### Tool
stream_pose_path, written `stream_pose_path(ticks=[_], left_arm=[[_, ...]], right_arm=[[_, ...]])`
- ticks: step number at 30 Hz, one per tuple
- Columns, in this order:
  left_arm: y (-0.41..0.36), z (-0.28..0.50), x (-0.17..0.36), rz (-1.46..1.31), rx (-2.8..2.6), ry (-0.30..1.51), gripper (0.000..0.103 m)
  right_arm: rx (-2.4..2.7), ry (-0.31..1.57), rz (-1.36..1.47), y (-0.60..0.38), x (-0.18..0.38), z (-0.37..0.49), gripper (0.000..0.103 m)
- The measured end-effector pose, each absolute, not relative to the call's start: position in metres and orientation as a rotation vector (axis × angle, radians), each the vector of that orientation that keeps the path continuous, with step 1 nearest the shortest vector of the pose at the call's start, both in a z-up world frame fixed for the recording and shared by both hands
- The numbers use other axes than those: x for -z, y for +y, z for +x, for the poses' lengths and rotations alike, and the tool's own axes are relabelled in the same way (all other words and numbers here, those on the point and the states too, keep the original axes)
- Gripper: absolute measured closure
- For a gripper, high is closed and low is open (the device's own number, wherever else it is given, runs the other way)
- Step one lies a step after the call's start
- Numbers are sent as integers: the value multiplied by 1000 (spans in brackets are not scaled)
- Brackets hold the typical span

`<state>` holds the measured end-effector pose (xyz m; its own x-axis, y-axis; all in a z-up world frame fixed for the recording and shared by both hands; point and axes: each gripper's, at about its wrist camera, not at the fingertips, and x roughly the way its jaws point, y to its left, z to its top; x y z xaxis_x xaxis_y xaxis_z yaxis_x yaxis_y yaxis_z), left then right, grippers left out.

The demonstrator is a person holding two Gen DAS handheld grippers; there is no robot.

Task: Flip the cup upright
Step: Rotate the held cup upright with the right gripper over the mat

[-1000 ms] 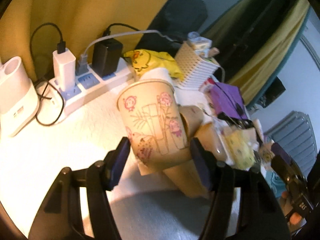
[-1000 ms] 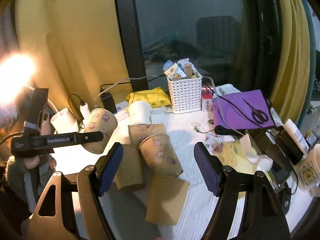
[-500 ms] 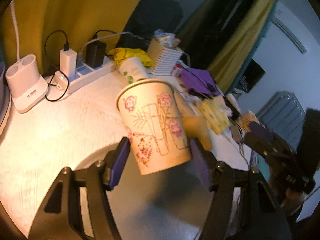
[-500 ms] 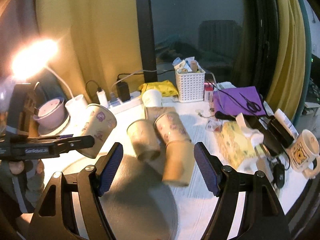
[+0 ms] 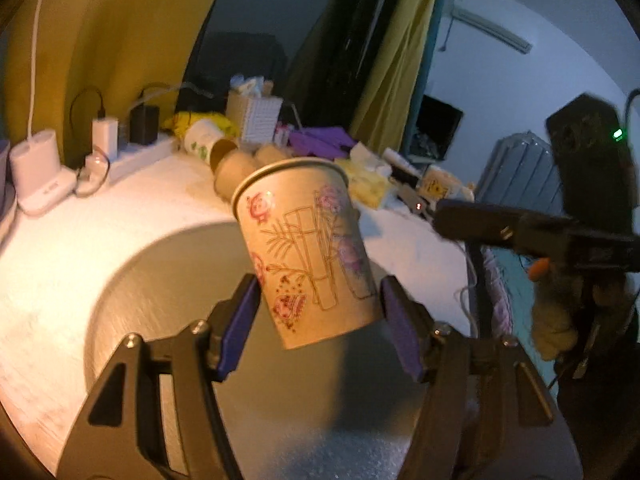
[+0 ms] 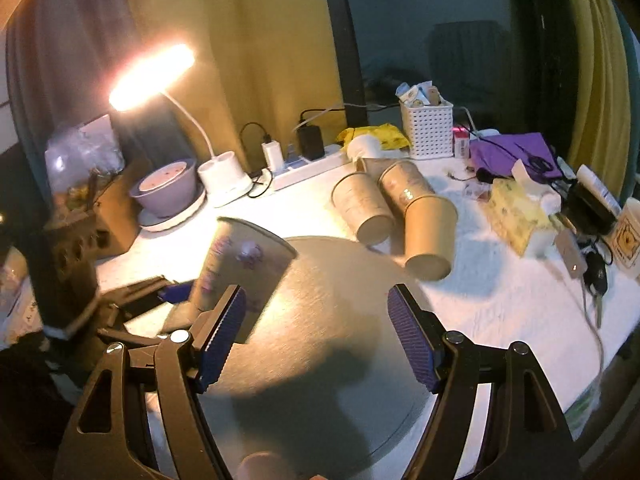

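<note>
My left gripper [image 5: 320,316] is shut on a paper cup [image 5: 306,248] printed with pink pigs and bamboo. It holds the cup rim-up and slightly tilted above a round grey mat [image 5: 168,280]. The same cup [image 6: 240,268] shows in the right wrist view at the mat's [image 6: 320,340] left edge. My right gripper [image 6: 316,336] is open and empty above the mat. Several more paper cups [image 6: 400,208] lie on their sides beyond the mat.
A lit desk lamp [image 6: 152,76], a purple bowl [image 6: 164,188] and a power strip [image 6: 304,168] stand at the back left. A white basket [image 6: 428,128], purple folder [image 6: 516,152], tissue pack [image 6: 516,216] and keys [image 6: 592,272] crowd the right side.
My left gripper has lifted the cup away from the pile and carried it back over the grey mat. My right gripper has pulled back and risen, staying open.
</note>
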<state>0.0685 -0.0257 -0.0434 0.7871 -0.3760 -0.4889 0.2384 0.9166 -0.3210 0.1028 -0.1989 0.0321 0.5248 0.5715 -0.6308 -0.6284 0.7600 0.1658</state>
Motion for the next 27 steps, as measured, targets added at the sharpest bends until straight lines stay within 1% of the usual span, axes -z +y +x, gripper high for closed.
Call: stream_pose_path(ticks=[5,8,13,19,22,27], left_arm=[[-39,52,38,-203,366,522,40],[-49,42,35,-129,359,479,40],[-64,30,32,-45,358,437,40],[-88,11,29,88,400,365,40],[-92,10,28,107,417,358,40],[-88,13,28,91,416,360,40]], right_arm=[[-812,759,-20,-191,-30,97,27],[-844,787,15,-187,-28,99,23],[-867,819,41,-184,-24,105,23],[-967,925,196,-191,-14,120,22],[-992,948,269,-197,-12,127,22],[-1005,977,265,-196,-10,130,23]])
